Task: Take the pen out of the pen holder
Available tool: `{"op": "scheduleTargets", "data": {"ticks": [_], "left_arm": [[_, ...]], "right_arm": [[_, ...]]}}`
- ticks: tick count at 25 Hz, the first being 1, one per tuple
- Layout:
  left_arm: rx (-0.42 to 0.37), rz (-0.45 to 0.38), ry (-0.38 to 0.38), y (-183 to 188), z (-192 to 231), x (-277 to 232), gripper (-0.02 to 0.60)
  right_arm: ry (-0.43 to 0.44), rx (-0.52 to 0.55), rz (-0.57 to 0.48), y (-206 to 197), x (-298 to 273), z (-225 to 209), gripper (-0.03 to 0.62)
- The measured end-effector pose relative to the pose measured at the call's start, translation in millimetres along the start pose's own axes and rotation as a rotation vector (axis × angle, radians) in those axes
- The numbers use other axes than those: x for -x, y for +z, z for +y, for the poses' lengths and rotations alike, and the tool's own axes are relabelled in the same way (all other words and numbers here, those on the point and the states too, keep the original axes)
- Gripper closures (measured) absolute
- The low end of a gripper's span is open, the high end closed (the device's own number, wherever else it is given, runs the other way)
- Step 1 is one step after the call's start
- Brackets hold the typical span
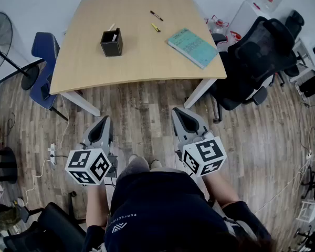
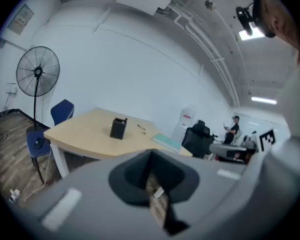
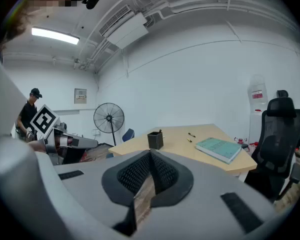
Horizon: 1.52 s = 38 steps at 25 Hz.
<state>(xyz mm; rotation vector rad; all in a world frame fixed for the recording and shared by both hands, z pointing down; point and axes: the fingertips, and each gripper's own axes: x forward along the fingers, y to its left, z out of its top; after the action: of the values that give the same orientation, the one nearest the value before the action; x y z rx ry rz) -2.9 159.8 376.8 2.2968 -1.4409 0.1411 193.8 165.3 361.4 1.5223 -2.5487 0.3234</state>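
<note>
A black square pen holder (image 1: 111, 42) stands on the left part of the light wooden table (image 1: 142, 62), with a pen (image 1: 113, 29) sticking out of its top. The holder also shows far off in the left gripper view (image 2: 118, 128) and in the right gripper view (image 3: 155, 140). Two loose pens (image 1: 156, 16) (image 1: 155, 27) lie further back on the table. My left gripper (image 1: 104, 119) and right gripper (image 1: 177, 112) hang over the wooden floor, well short of the table's near edge. Both are shut with nothing between the jaws.
A teal book (image 1: 193, 47) lies on the table's right side. A blue chair (image 1: 44, 47) and a standing fan (image 1: 0, 35) are to the table's left, black office chairs (image 1: 257, 56) to its right. A power strip (image 1: 52, 152) lies on the floor. A person (image 2: 234, 126) stands far off.
</note>
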Motion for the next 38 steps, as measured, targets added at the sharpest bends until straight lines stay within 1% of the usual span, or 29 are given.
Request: {"op": "scheduleTargets", "data": {"ticks": [3, 7, 9, 11, 13, 15, 19, 21, 22, 23, 25, 30, 32, 35, 38], "left_arm": [[0.023, 0.000, -0.025, -5, -4, 3, 0.575], [0.124, 0.017, -0.076, -11, -15, 6, 0.578], [0.152, 0.006, -0.096, -11, -18, 8, 0.580], [0.125, -0.005, -0.088, -10, -16, 12, 0.578], [0.056, -0.014, -0.054, -8, -12, 16, 0.577], [-0.018, -0.015, -0.008, -7, -6, 18, 0.575], [-0.160, 0.024, 0.075, -11, 4, 13, 0.575], [-0.210, 0.040, 0.109, -11, 10, 7, 0.575], [-0.220, 0.041, 0.116, -10, 12, 2, 0.575], [-0.219, 0.037, 0.114, -7, 14, -2, 0.575], [-0.194, 0.019, 0.092, -1, 17, -9, 0.575], [-0.091, -0.015, 0.022, 13, 39, -24, 0.575], [-0.090, -0.012, 0.024, 20, 56, -28, 0.575], [-0.122, -0.006, 0.039, 32, 85, -34, 0.575], [-0.123, -0.010, 0.036, 45, 116, -41, 0.575]], "right_arm": [[0.005, -0.001, -0.001, -3, 4, 0, 0.594], [0.017, -0.017, -0.001, -5, 11, -2, 0.594], [0.026, -0.017, 0.004, -7, 11, -2, 0.594], [0.050, -0.033, 0.004, -9, 8, 1, 0.594], [0.079, -0.051, -0.001, -10, 5, 4, 0.594], [0.097, -0.047, 0.001, -12, -1, 6, 0.594], [0.126, -0.031, 0.013, -15, -8, 14, 0.594], [0.135, -0.027, 0.012, -14, -11, 17, 0.594], [0.136, -0.023, 0.011, -13, -13, 17, 0.594], [0.138, -0.020, 0.013, -12, -17, 18, 0.594], [0.145, -0.017, 0.020, -11, -25, 21, 0.594], [0.151, -0.003, 0.040, -6, -55, 28, 0.592], [0.154, -0.003, 0.053, -2, -73, 34, 0.592], [0.156, -0.003, 0.056, 6, -103, 44, 0.592], [0.153, -0.004, 0.053, 14, -136, 55, 0.592]]}}
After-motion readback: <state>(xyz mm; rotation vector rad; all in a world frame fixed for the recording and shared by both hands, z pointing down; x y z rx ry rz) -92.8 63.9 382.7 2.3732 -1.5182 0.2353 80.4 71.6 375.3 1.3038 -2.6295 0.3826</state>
